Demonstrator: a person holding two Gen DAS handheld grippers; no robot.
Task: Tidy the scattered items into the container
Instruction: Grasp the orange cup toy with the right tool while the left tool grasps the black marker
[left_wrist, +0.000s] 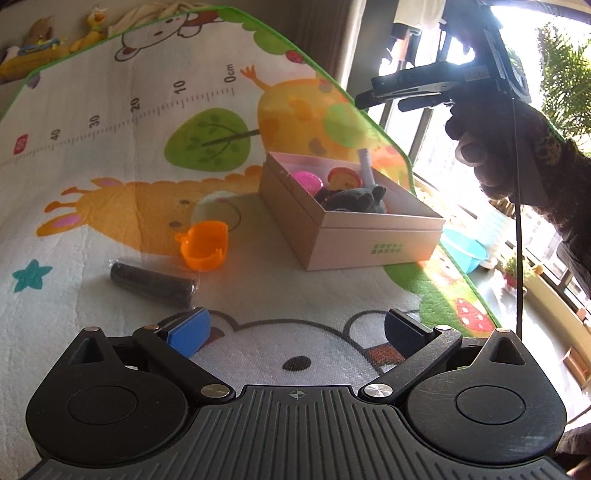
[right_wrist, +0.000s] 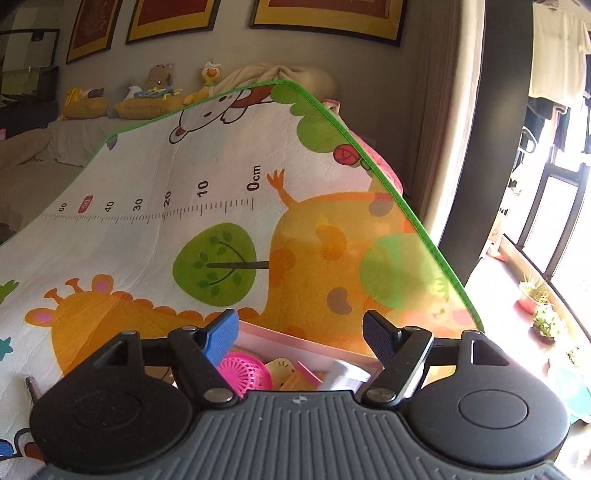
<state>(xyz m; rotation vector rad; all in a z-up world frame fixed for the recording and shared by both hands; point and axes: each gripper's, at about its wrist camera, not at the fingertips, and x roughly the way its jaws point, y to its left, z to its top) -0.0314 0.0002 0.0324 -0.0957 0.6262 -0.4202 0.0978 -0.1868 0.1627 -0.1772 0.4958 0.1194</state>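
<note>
Although the cardboard box (left_wrist: 354, 236) on the play mat (left_wrist: 110, 155) already holds several toys, the tidying looks only partly done, since two things lie loose on the mat beside it. In the box, the left wrist view shows one pink round perforated toy (left_wrist: 308, 181), one red-and-yellow toy (left_wrist: 345, 179), one dark grey plush animal (left_wrist: 360, 201) and one grey tube-like piece (left_wrist: 365, 164) standing up at the back; there may be more underneath that cannot be made out. The right wrist view looks down over the box's far rim and shows the pink toy again, with pale yellow pieces and something white next to it that I cannot identify.

Left outside: one orange plastic cup (left_wrist: 203, 245), tipped on its side just beside the box's near-left wall, and one black cylinder in a clear wrapper (left_wrist: 153, 282), lying flat near the cup and closer to the left tongs (left_wrist: 295, 330).

The left tongs stand spread wide and empty, low over the mat and aimed toward the two loose items. The right tongs (right_wrist: 301, 334) are also spread and carry nothing, held over the box.
</note>
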